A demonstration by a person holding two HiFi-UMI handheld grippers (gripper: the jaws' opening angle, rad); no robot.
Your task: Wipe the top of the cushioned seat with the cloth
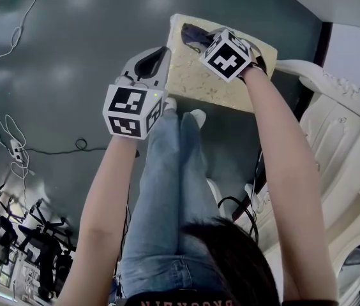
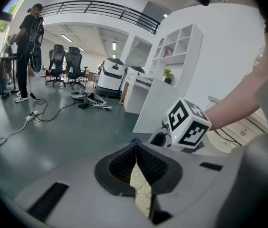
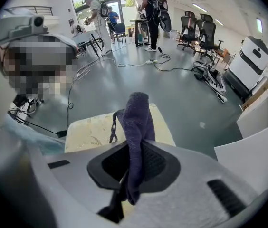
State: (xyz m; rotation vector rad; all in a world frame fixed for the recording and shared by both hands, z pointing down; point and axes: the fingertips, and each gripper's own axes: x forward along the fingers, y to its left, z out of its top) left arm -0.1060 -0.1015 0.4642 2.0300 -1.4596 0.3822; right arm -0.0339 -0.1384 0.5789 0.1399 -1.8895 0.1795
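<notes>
The right gripper (image 3: 134, 161) has its jaws closed on a dark purple knitted cloth (image 3: 137, 120), which stands up beyond the jaws and hangs below them. Just beyond lies a cream patterned cushioned seat (image 3: 90, 129) on a grey glossy floor (image 3: 181, 96). Far off, black office chairs (image 3: 198, 30) stand at right and two persons (image 3: 149, 13) at centre.

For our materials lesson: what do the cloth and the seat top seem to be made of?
Cloth: dark purple knitted or terry textile, matte; it has a fuzzy ribbed surface and drapes limply. Cushioned seat top: probably cream woven upholstery, with a faint gold leafy pattern.
</notes>
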